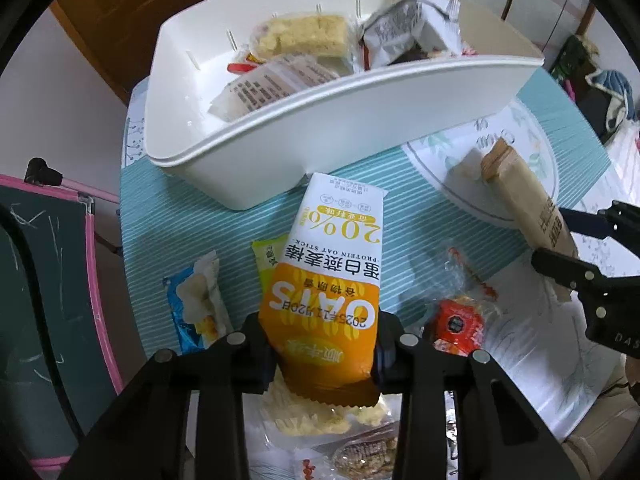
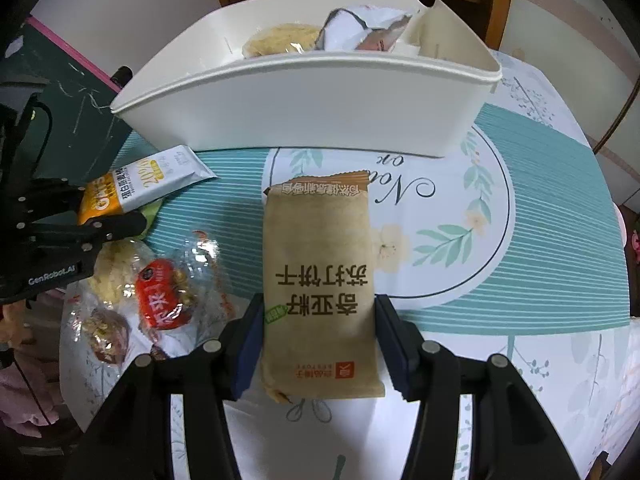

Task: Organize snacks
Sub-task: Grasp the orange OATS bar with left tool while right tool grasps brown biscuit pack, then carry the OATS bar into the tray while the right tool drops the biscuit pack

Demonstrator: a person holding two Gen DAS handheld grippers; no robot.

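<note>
The left gripper [image 1: 320, 354] is clamped on the orange end of an oat bar packet [image 1: 328, 276], its white end pointing at the white bin [image 1: 304, 136] and stopping just short of the bin's near wall. The right gripper [image 2: 318, 344] is closed on the lower part of a brown cracker packet [image 2: 320, 280], which is held upright in front of the bin's near wall, apart from it.

The bin sits on a table with a teal striped cloth [image 2: 540, 216]. Inside the bin lie a yellow crispy bar [image 1: 300, 36], a clear packet with black print [image 1: 272, 84] and a grey and white packet [image 1: 400, 32] leaning toward its right end.

On the cloth in front of the bin, well short of its wall, loose snacks are left: a blue packet [image 1: 198, 304] and a green packet [image 1: 266, 260] beside the oat bar, a red wrapped snack [image 1: 456, 324] in clear plastic to its right, a pale yellow puffed snack [image 1: 304, 412] below the left gripper and a nutty bar [image 1: 364, 458] nearest the camera
</note>
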